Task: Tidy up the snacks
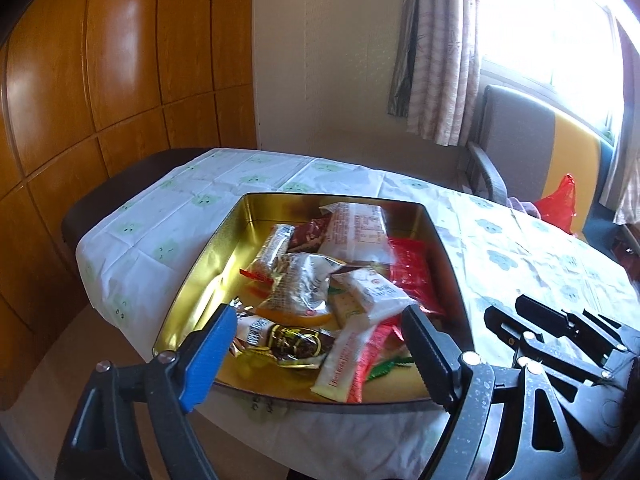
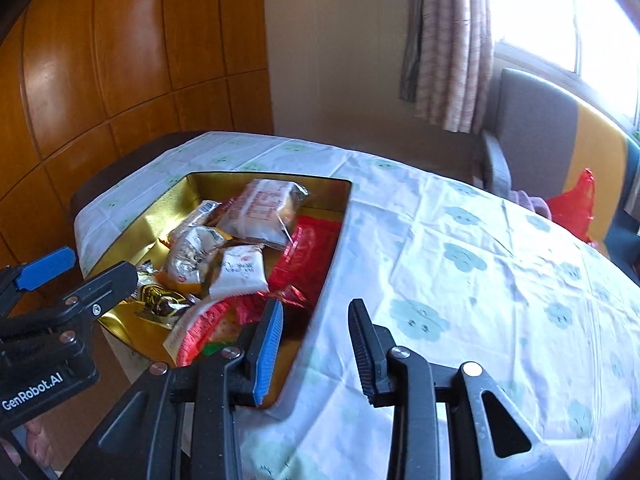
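Snack packets [image 1: 320,292] in gold tin [image 1: 240,216]

One gold tin [image 1: 224,236], roughly ten snack packets [image 1: 304,284], two hand-held grippers [image 1: 316,320].

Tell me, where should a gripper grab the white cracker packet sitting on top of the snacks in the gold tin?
Probably its near short end, coming from above. The white cracker packet lies tilted on top of the pile, so that crimped end sticks up clear of the other wrappers. The left gripper hangs open just over it inside the gold tin, so it looks the handier one.

Snacks [image 1: 308,292] in tin [image 1: 224,240] on table [image 1: 160,216]; chair [image 1: 520,128] behind.
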`<state>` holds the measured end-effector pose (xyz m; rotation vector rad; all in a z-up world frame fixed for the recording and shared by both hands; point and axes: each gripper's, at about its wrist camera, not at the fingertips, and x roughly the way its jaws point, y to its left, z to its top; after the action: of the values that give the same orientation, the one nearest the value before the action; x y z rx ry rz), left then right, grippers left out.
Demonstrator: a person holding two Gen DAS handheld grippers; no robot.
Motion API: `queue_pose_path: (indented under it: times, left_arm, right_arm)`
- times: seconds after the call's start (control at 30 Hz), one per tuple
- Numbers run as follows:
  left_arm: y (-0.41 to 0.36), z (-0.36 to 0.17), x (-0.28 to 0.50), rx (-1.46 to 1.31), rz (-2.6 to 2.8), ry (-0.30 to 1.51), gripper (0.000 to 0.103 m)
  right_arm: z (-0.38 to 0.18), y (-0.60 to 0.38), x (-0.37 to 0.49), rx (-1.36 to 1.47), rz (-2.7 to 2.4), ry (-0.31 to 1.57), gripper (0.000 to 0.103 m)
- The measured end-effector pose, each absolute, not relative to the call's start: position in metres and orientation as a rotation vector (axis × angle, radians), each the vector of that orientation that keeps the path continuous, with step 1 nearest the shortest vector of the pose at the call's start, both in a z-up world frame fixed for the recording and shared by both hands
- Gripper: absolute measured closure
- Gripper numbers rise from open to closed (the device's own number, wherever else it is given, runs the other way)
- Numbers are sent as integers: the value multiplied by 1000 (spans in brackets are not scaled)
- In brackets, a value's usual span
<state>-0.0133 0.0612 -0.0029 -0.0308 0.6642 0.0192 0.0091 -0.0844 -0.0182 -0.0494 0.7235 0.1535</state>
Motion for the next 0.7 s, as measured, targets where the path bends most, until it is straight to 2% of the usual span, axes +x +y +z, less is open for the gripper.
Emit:
queue_pose_path:
  times: [0.2,0.7]
  left_arm:
    - [53,0,-21,-8,22,645,12]
    - [58,3,-23,-17,32,636,9]
  right_arm:
    - [-19,-92,-2,-40,125,712,68]
    - [-16,-89,-9,-49,131,701,68]
